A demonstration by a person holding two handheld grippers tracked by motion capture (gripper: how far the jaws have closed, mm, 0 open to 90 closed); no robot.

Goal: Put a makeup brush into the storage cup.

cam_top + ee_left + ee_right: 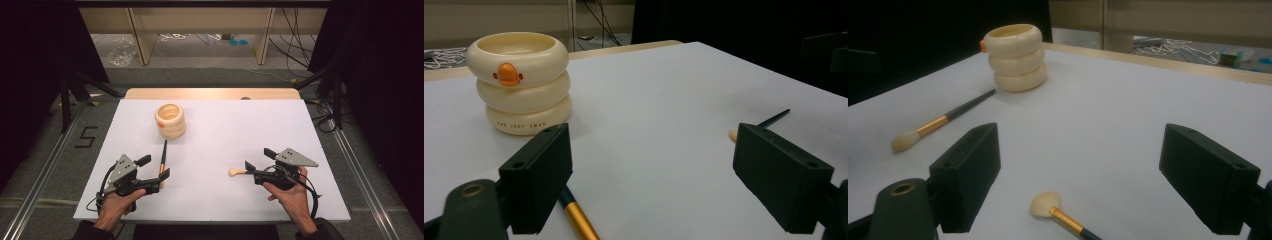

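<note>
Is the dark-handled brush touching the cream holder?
Apart. The right gripper view shows bare table between the brush's dark handle tip and the base of the holder; the high view shows this gap too.

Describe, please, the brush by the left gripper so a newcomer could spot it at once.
On the white table, look in front of the cream ringed cup, toward the left gripper. The brush lies there: long, thin, dark-handled with a gold ferrule, unlike the fan-tipped brush at the right.
</note>
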